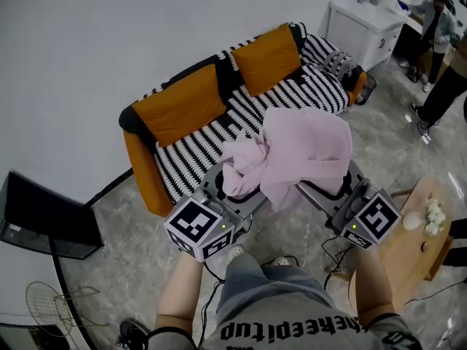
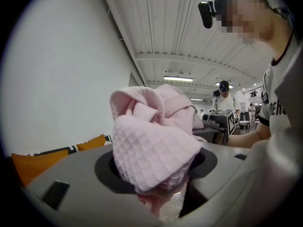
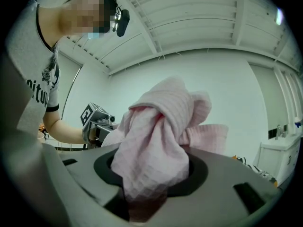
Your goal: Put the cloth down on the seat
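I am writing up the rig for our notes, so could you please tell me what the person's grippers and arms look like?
The left gripper and right gripper have grey bodies with a dark round recess at the jaws. Each carries a cube of black-and-white square markers. Thin black cables trail below. The person wears a grey short-sleeved T-shirt with black print.

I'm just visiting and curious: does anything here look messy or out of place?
Only the pink cloth: it is crumpled in a heap, pinched by the left gripper and right gripper, not yet lying on the striped sofa seat. Otherwise nothing stands out.
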`<action>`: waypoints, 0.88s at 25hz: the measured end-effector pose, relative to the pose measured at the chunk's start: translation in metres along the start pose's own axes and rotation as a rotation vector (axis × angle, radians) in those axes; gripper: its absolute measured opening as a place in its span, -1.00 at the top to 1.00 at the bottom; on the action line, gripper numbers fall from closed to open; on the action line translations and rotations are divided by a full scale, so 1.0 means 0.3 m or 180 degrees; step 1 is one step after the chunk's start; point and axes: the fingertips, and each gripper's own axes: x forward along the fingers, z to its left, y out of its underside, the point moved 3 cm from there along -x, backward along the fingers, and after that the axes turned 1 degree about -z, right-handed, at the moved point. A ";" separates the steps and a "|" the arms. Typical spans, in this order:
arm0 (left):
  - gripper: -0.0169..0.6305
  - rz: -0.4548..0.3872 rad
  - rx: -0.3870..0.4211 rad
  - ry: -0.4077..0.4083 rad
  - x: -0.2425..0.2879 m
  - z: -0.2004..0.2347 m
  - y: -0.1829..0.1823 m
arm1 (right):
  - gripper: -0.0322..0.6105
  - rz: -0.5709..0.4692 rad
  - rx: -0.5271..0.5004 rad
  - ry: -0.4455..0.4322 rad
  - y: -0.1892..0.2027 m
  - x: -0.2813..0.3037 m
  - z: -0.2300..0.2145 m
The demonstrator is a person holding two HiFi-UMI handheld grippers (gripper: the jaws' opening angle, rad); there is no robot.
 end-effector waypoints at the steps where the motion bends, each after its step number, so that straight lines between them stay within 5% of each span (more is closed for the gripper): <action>1: 0.09 0.0000 -0.0012 -0.0002 0.007 0.001 0.000 | 0.25 -0.0007 -0.0003 0.0009 0.003 -0.003 -0.005; 12: 0.09 0.0153 0.0040 0.0113 0.110 0.074 0.033 | 0.25 0.0079 0.0025 0.0206 0.062 0.024 -0.096; 22: 0.09 0.0150 0.0026 0.0337 0.215 0.312 0.019 | 0.25 0.0132 0.0013 0.0421 0.085 0.201 -0.254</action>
